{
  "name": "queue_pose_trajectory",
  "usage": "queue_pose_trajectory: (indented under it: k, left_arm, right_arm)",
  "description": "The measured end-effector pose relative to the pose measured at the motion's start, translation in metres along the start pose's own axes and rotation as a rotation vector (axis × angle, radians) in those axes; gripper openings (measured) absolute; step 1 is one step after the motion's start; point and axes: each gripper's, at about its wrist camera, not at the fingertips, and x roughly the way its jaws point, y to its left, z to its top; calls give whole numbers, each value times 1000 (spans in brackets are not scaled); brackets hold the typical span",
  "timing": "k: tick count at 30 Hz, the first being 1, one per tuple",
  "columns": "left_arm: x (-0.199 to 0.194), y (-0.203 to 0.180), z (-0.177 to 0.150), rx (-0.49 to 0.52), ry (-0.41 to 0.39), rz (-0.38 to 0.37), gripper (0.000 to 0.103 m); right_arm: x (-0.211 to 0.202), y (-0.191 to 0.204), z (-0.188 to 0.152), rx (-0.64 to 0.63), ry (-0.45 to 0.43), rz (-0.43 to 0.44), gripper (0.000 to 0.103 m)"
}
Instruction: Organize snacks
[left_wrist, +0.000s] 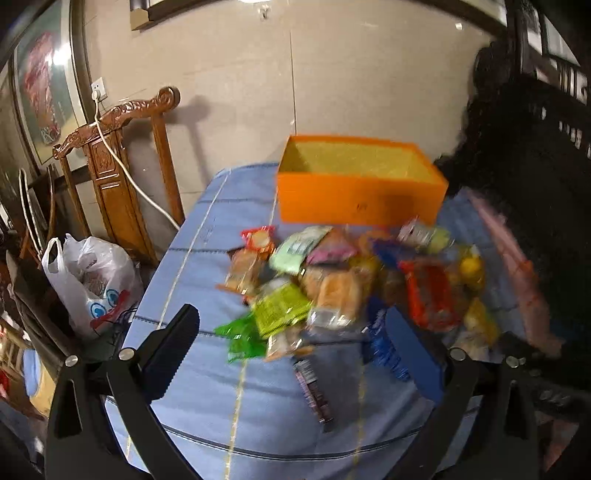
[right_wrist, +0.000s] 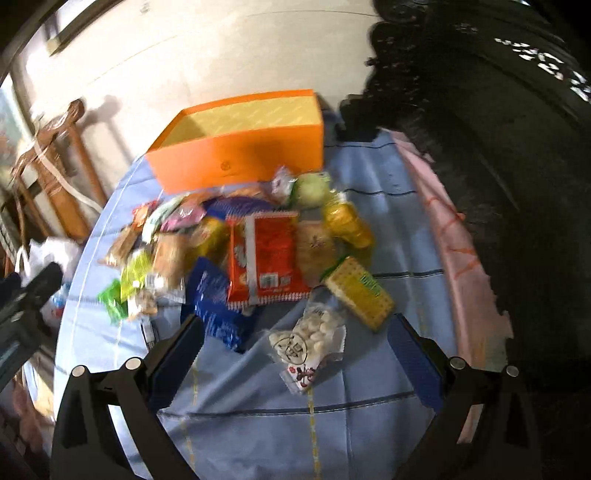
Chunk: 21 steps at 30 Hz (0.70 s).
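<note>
While snacks (right_wrist: 258, 254) sit piled | orange box (right_wrist: 236, 147) empty | both grippers spread

A pale beige wall (left_wrist: 332, 74) of large smooth panels stood behind a worktop (left_wrist: 207, 387) covered in a blue cloth with thin stripes. To the left, a carved wooden chair (left_wrist: 110, 166) stood against the wall, a white cable (left_wrist: 122, 166) draped over it from a wall socket (left_wrist: 98, 88). A framed picture (left_wrist: 40, 92) reflected bright light. A white plastic bag (left_wrist: 88, 280) sat beside the chair.
</note>
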Motion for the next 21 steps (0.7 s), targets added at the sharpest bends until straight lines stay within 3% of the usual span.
queue_pose_trajectory:
  k: [2,5,10,14,21]
  left_arm:
    - [14,-4,-19,63,12,69,99]
    - [29,-7,-43,119,37,95,99]
    - [54,-6,-59,80,110,8,99]
    - [69,-16,-66,117,145,43,99]
    - [76,-18,-68,123,157,49,99]
  right_arm:
    - [12,-4,-11,-3,28,20,100]
    - [34,-22,-30,60,38,-2,100]
    - [67,-32,-43,109,41,-49,100]
    - [93,-41,-45,210,95,-16,100]
    - [117,-36,-40,219,155,-14,100]
